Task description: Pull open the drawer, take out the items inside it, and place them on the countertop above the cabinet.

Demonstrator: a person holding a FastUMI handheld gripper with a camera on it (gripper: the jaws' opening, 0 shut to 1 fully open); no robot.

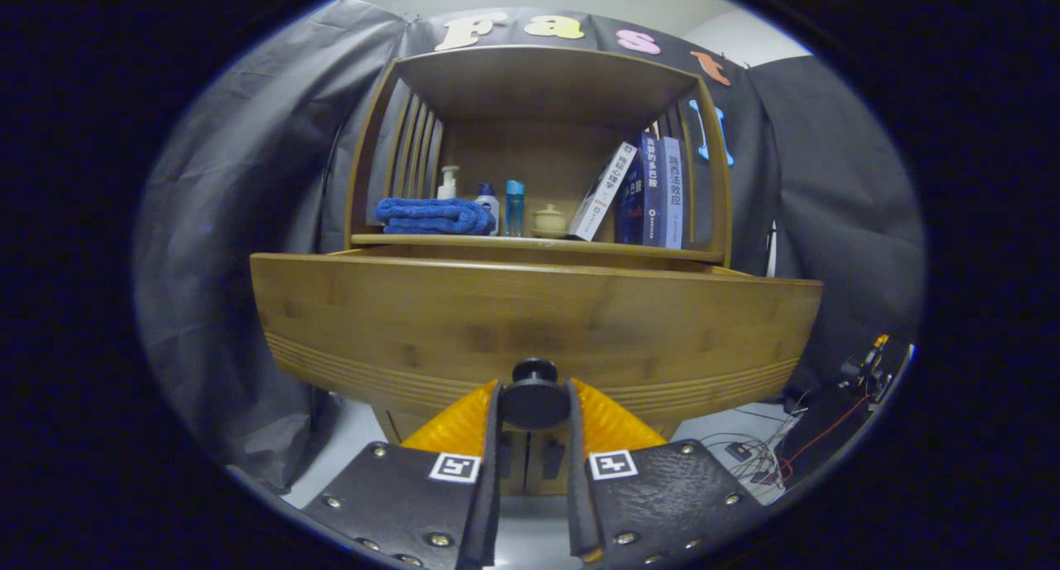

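Looking at this from where I'm standing, the claw [534, 404] is clamped on the drawer knob [534, 394], one finger pressing it from each side, so the grip looks solid. The knob sits dead ahead at 12 o'clock from the claw, right between the fingers, and its stem points straight back along the claw's own line. That's the bit that matters: my guess is the pull has to run straight back toward 6 o'clock, square to the drawer front [530, 330], or the drawer could bind.

The drawer front spreads wide to 9 and 3 o'clock of the knob, and it looks like it's already out some way from the cabinet [538, 139], since its top edge stands clear in front of the surface [530, 242] above. How far out, I honestly can't tell from this low angle.

Up on that surface, at 12 o'clock and beyond the drawer, there's a folded blue towel [432, 216], a few small bottles [497, 201], a little lidded pot [549, 219] and some books [642, 193] leaning toward the right.

Big catch: the inside of the drawer is totally hidden behind its front panel, so no clue what items are in there. The cabinet's lower part is mostly blocked by the fingers too.
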